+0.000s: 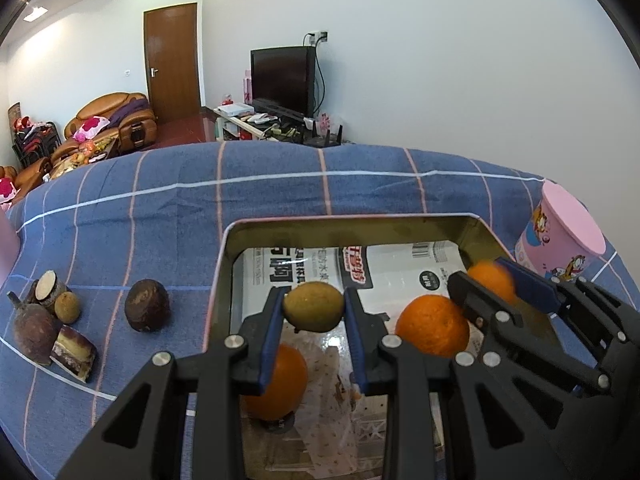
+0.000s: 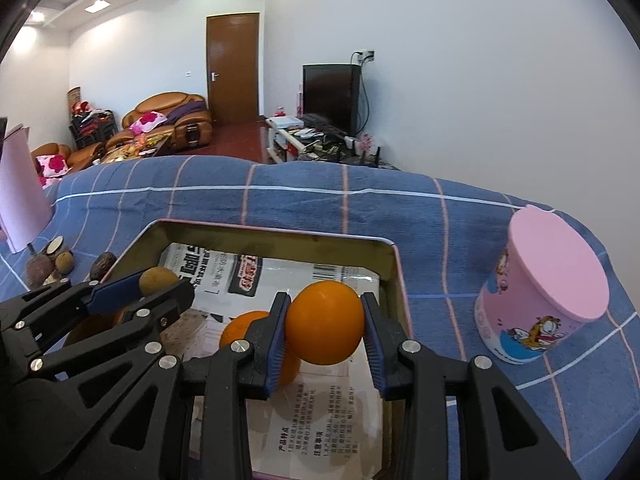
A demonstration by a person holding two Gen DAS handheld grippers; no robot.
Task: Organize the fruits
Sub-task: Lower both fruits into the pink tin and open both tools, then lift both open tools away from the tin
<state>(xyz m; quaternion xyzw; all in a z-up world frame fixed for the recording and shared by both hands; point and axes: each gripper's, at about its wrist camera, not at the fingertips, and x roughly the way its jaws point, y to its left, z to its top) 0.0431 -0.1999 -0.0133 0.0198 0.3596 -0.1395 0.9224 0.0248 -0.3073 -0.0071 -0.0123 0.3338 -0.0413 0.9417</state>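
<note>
A: Looking through the left wrist view: the left tool (image 1: 314, 308) is clenched on a small greenish-brown fruit (image 1: 314, 306), held above the open tin tray (image 1: 224, 264), long axis crosswise between the pads. An orange (image 1: 276, 382) lies below at 7 o'clock; another orange (image 1: 434, 330) at 3 o'clock. Where is the other tool?

B: At 2 o'clock, the right tool (image 1: 494, 284), blurred, gripping an orange fruit. On the blue checked cloth (image 1: 160, 200) at 9 o'clock, loose dark fruits (image 1: 147, 305) remain outside the tray, nearer the left hand.

A: And the right wrist view?

B: The right tool (image 2: 325, 322) grasps a held orange (image 2: 325, 322) over the tray's far right corner; the drop lies straight below, judged clear. Only this view shows the pink cup (image 2: 544, 280) whole, at 3 o'clock; only the left view shows the cut pieces beside the dark fruits.
</note>
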